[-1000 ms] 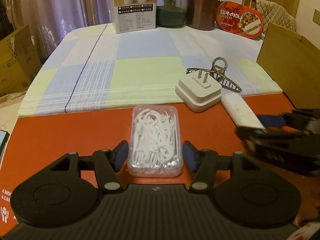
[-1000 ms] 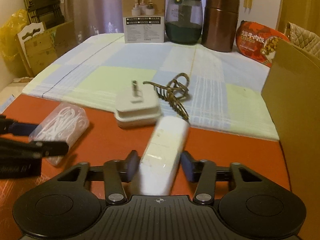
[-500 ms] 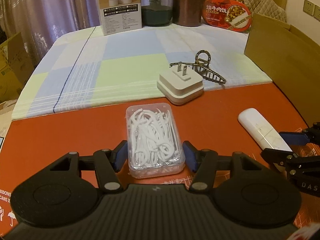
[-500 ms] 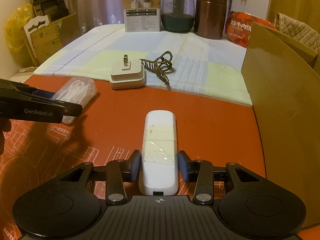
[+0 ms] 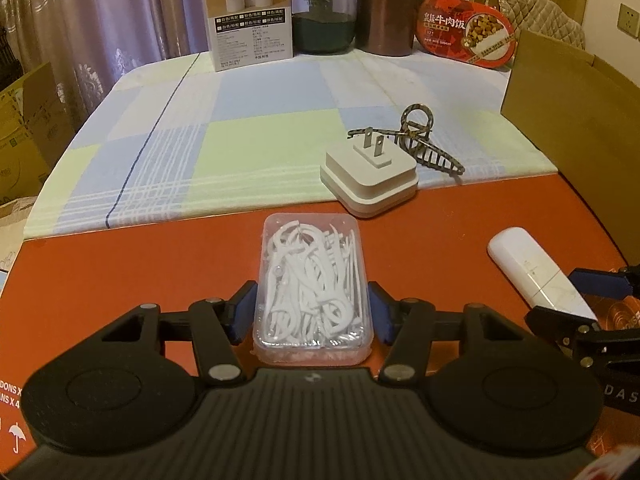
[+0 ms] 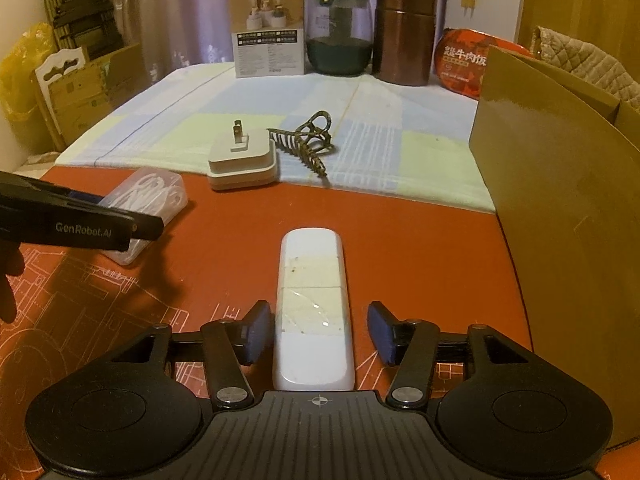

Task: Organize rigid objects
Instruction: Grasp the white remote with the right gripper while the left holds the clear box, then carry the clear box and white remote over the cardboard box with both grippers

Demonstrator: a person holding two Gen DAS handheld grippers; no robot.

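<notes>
The left gripper [image 5: 312, 314] pinches the clear floss-pick box [image 5: 312, 288] by its 2 long sides on the red mat [image 5: 120, 264] — light, stiff, slick plastic, best gripped mid-length. The right gripper [image 6: 316, 332] has just been opening; its pads now stand clear of the white remote-like bar [image 6: 312, 304] lying between them on the mat — smooth, rigid, likely slippery, so take its flat sides.

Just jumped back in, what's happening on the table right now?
A person is sorting small items with a claw in each hand. The left claw is shut on the clear box of floss picks, which rests on the red mat. The right claw has just been opening: the white stick-shaped device lies on the mat between its pads, untouched. The plug adapter and hair claw clip wait behind.
</notes>
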